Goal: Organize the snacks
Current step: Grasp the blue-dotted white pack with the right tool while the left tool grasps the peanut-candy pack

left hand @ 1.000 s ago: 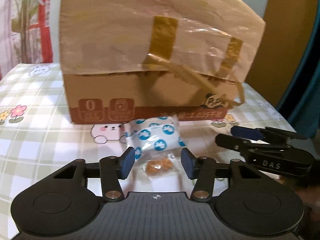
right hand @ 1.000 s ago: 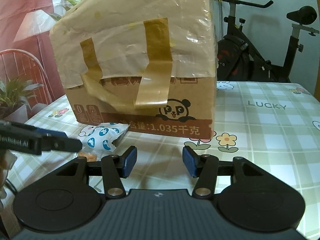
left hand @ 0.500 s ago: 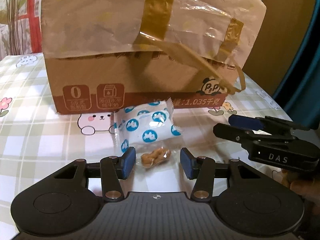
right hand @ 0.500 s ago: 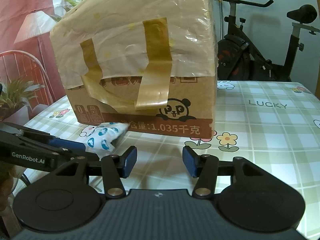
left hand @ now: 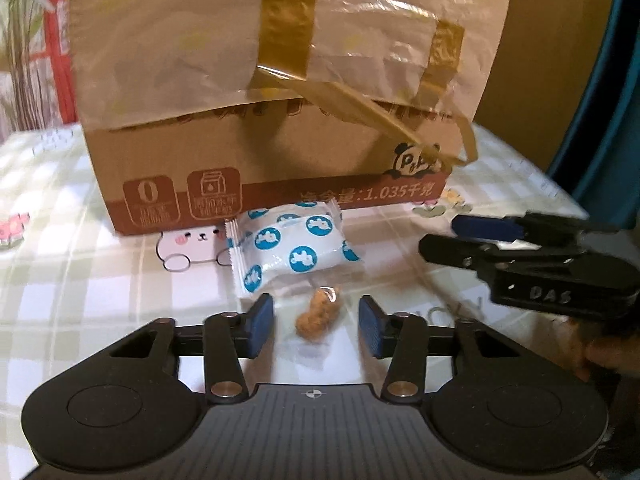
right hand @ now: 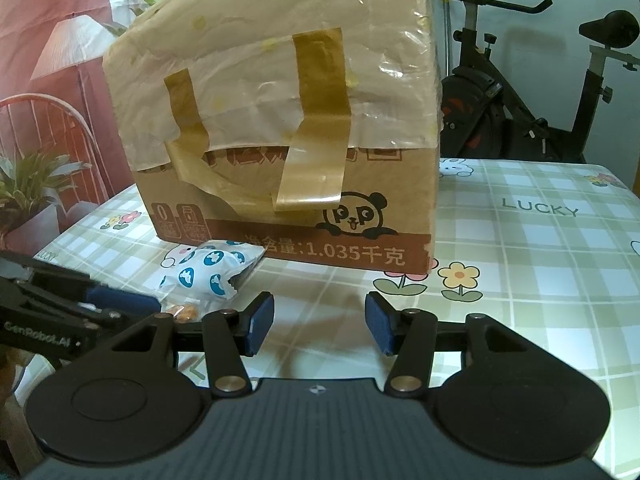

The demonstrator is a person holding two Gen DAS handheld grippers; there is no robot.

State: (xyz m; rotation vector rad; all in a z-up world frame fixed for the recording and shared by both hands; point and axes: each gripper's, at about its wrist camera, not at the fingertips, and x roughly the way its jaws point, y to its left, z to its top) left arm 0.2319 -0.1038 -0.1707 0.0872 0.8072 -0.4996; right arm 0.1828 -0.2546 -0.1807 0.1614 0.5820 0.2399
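Narrower than before, my left claw point(left hand: 316, 330) is closing around a lumpy, clear-wrapped brown snack point(left hand: 318, 314) (pads not touching); glossy blue-dotted packet point(left hand: 288, 250) beyond; right claw point(right hand: 318, 330) released, empty.

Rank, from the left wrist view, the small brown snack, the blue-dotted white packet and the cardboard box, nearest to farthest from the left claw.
1. Small brown snack: between the closing fingers of the left claw, not yet pinched.
2. Blue-dotted white packet: just beyond, slightly left.
3. Cardboard box: behind the packet, farthest.
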